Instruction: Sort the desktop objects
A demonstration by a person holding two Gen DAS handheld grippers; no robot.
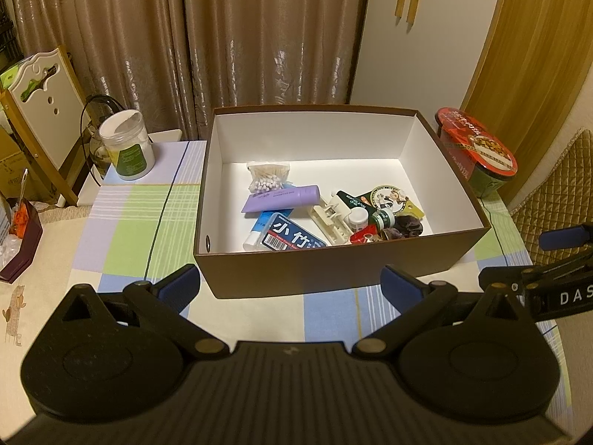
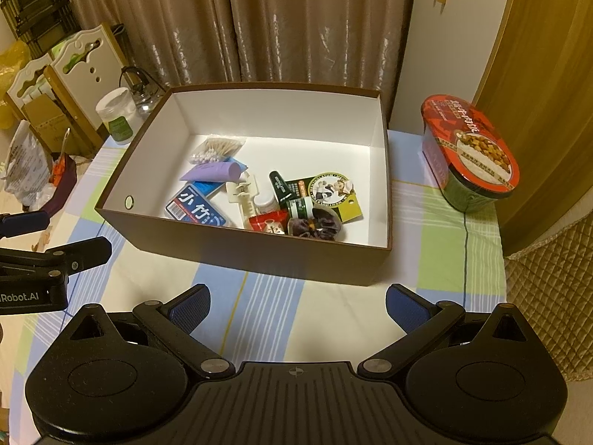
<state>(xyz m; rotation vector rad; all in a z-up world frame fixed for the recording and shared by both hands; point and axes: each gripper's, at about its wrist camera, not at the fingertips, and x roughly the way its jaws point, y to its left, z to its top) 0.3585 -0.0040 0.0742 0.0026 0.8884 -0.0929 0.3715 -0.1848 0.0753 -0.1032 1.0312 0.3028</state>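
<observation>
A brown cardboard box (image 1: 333, 270) (image 2: 244, 252) with a white inside stands on the checked tablecloth. In it lie a bag of cotton swabs (image 1: 268, 178) (image 2: 217, 150), a purple tube (image 1: 281, 200) (image 2: 215, 171), a blue pack with white characters (image 1: 292, 237) (image 2: 194, 207), a cream plastic clip (image 1: 330, 218), small jars and a dark scrunchie (image 2: 318, 226). My left gripper (image 1: 291, 283) hovers open just in front of the box's near wall, holding nothing. My right gripper (image 2: 298, 306) is also open and empty, near the box's front right corner.
An instant noodle cup (image 1: 478, 152) (image 2: 470, 159) with a red lid stands right of the box. A clear jar with a green label (image 1: 128, 144) (image 2: 118, 115) sits at the table's far left corner. Curtains hang behind. A quilted chair (image 2: 548, 289) is at the right.
</observation>
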